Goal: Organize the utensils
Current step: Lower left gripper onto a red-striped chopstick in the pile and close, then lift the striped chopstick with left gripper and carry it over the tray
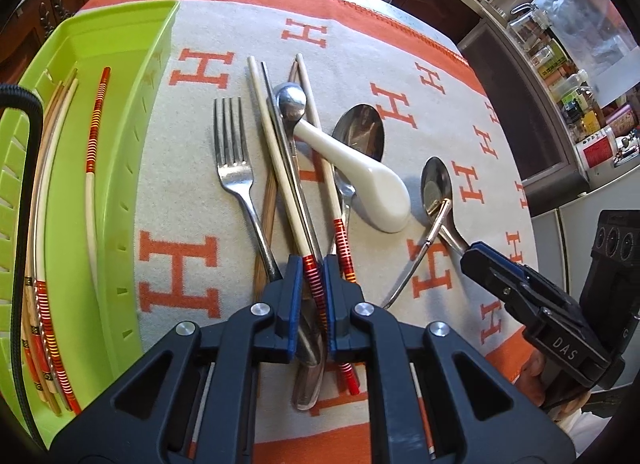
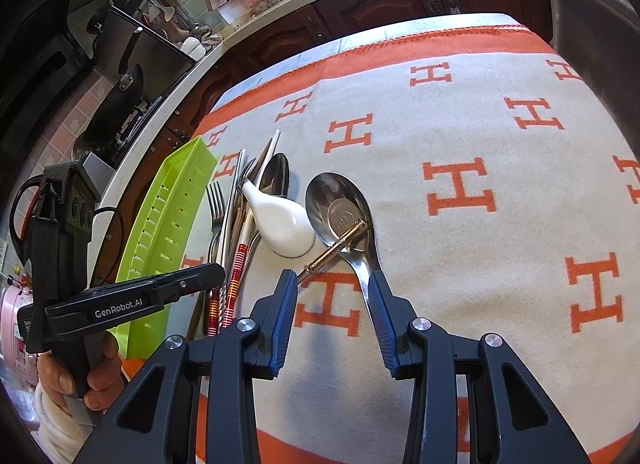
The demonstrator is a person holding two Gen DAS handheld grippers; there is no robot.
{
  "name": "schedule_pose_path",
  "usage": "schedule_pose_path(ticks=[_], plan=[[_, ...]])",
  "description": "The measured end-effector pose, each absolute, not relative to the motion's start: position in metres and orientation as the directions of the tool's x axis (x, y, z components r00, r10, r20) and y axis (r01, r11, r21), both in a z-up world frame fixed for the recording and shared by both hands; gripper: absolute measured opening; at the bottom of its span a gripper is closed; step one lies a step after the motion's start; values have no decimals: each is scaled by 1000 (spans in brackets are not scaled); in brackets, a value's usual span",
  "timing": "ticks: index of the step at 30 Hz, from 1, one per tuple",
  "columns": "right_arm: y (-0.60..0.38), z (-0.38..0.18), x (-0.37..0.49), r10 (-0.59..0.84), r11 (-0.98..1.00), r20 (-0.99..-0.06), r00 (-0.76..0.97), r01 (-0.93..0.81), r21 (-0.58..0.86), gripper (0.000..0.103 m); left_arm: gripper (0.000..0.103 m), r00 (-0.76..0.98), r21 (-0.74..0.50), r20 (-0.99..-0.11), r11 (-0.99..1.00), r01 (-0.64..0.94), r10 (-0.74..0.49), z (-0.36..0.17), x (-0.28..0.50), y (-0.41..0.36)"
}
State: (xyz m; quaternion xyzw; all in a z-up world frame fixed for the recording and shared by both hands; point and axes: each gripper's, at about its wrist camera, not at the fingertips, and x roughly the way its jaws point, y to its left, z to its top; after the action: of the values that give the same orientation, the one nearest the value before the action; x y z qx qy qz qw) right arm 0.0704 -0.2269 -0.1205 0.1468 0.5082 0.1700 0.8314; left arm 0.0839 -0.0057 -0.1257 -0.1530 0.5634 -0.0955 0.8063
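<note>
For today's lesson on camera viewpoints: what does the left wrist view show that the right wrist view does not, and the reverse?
Only the left wrist view shows inside the lime-green plastic tray, where pale chopsticks with red-striped ends lie, and the left tool shut on one such chopstick.

Only the right wrist view shows a gold-coloured slim handle resting in the large steel spoon's bowl.

Both show the white ceramic soup spoon, the steel fork and the orange-lettered grey cloth.

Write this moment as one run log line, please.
left gripper: shut on red-banded chopstick | right gripper: open near spoon handle | green tray: holds chopsticks
</note>
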Motion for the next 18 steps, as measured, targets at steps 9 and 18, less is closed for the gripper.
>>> schedule_pose_path(ticks=[9,18], plan=[[-228,-119,69,431,899,-792,432,-135,416,38,2,376,-364,-868,931,-39,-324,-120,79,1],[-219,-115,69,440,897,-789,430,-169,408,38,2,397,-345,-866,938,-32,-305,-113,72,5]])
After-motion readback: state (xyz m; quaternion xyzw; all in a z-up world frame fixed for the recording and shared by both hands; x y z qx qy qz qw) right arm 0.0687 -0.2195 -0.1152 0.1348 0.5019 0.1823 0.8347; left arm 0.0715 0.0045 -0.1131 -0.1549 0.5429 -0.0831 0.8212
